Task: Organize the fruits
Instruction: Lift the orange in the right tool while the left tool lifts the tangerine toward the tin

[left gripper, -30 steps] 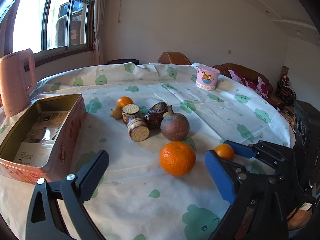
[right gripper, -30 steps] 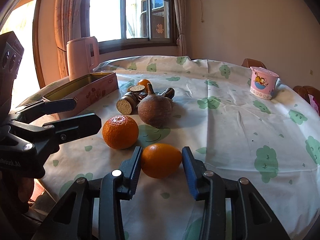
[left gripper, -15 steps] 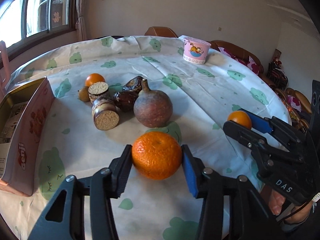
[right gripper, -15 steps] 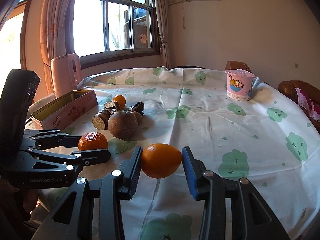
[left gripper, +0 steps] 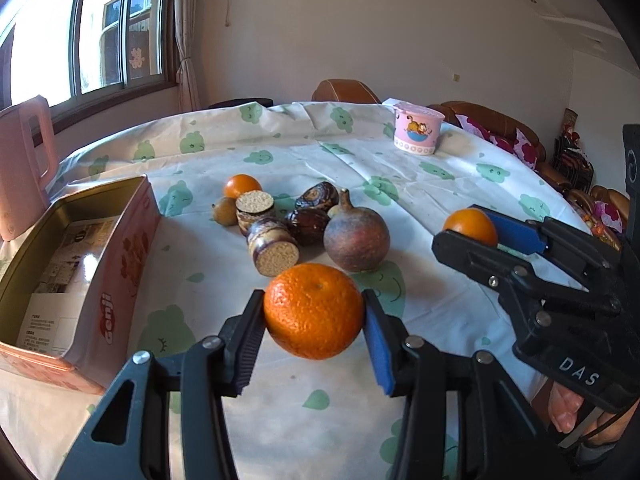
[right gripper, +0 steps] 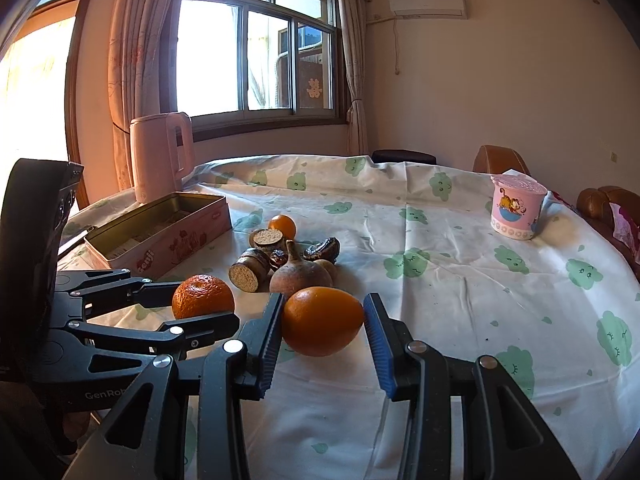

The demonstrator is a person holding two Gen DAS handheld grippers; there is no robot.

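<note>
Sunlit room with cream walls and a curtained window; a round worktop (left gripper: 460, 184) carries a thin white cloth printed with green cloud faces, creased along fold lines. Left hand-held gripper (left gripper: 314, 322), black moulded plastic with one ribbed dark pad and one blue pad, has just closed its jaws onto a pebbly-skinned mandarin (left gripper: 314, 310), squat and round, both pads pressing its sides. Right hand-held gripper (right gripper: 323, 326), of the same build, is clamped on a smooth, glossy, egg-shaped orange fruit (right gripper: 322, 320), held clear of the cloth. Just beyond the mandarin lies a cluster: a dull russet round fruit with a stalk-like neck (left gripper: 356, 238), two cut cane-like sections (left gripper: 272, 246) with purplish bark and grainy tan faces, dark wrinkled glossy pieces (left gripper: 306, 226), a small smooth orange (left gripper: 242, 186) and a small yellowish fruit (left gripper: 225, 211). To the left stands an open rectangular pink tin (left gripper: 132, 248) with a metallic interior and printed paper inside. Behind it is a pink plastic kettle (right gripper: 162, 156). Well apart, at the far side, sits a pink cartoon-printed tub (left gripper: 418, 132).
</note>
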